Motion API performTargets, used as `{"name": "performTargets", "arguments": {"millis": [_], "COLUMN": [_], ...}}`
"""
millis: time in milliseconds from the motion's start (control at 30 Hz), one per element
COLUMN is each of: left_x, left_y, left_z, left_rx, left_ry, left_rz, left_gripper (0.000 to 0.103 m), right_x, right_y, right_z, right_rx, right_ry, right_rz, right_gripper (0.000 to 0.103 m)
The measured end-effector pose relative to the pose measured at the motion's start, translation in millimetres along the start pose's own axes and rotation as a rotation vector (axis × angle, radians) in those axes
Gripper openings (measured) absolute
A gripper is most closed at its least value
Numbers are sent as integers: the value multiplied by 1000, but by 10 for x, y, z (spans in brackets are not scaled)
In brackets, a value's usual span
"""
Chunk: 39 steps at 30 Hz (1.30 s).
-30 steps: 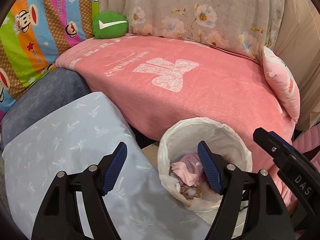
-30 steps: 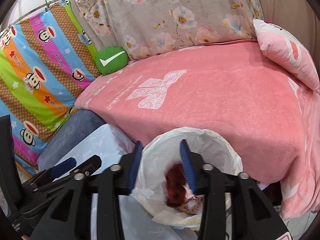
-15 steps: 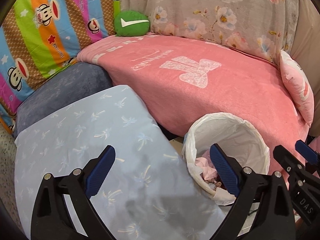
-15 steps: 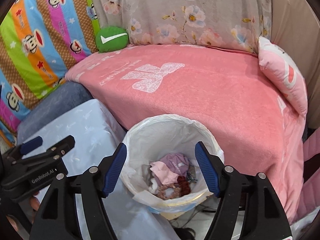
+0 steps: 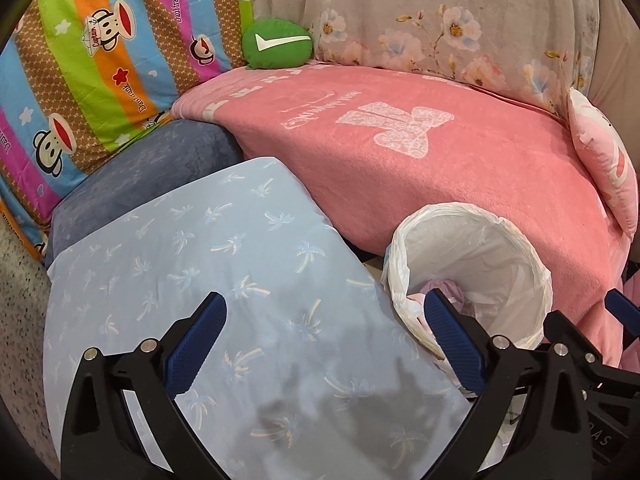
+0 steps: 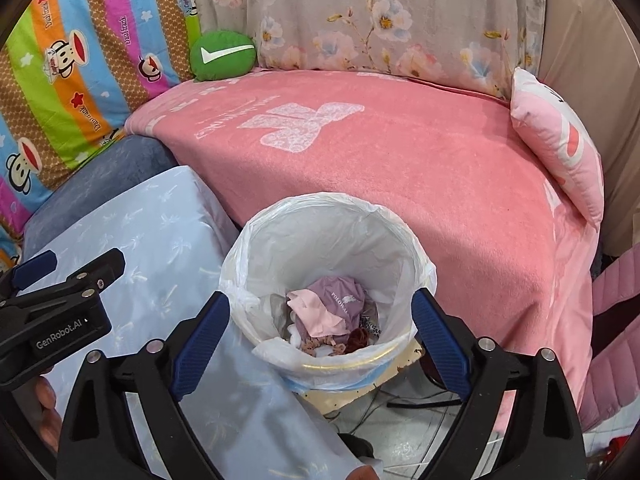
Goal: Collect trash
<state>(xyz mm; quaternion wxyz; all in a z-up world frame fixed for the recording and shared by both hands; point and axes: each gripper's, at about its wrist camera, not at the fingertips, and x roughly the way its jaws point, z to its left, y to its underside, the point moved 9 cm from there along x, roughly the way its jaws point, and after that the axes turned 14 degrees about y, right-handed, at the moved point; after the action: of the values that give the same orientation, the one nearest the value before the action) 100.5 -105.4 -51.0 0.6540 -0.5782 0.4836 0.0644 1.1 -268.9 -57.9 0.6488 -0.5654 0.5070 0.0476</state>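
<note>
A second ago the right tool (image 6: 320, 328) was pinched nearly closed over a dark red scrap at the mouth of the bin; now its blue fingers are spread wide with nothing between them, and that scrap lies at the bottom of the trash bin (image 6: 404, 236), low in the centre of the right wrist view, so this piece counts as collected. The left tool (image 5: 324, 344) is likewise spread and empty, and it has drifted left, hanging over the pale blue cushion (image 5: 208, 264) with the bin now at the lower right of its frame. The bin is round, lined with a thin, crinkled white plastic bag folded over the rim; inside sits the trash (image 6: 332, 316), a soft heap of crumpled purple and pink wrappers, brownish bits and the dark red scrap. Beside it the cushion looks smooth and satiny, printed with small palm trees, while the pink blanket (image 6: 400, 152) filling the middle of the frame is a fuzzy fleece with a white bow motif. No loose trash shows on the blanket or cushion, so more must be sought elsewhere.
</note>
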Motion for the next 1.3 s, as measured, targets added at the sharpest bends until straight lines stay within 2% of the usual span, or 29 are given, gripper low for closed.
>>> {"name": "performTargets", "arguments": {"millis": [500, 1300], "left_x": [63, 119], "left_y": [247, 343], "left_z": [-116, -301], "left_rx": [-5, 12], "left_ry": [-8, -1], "left_rz": [38, 74], "left_gripper": [96, 96], "right_x": [-18, 22], "right_y": [204, 361], "right_z": [-133, -265], "right_rx": [10, 10], "right_ry": [49, 90], "right_rz": [-14, 9], "right_gripper": [98, 98]}}
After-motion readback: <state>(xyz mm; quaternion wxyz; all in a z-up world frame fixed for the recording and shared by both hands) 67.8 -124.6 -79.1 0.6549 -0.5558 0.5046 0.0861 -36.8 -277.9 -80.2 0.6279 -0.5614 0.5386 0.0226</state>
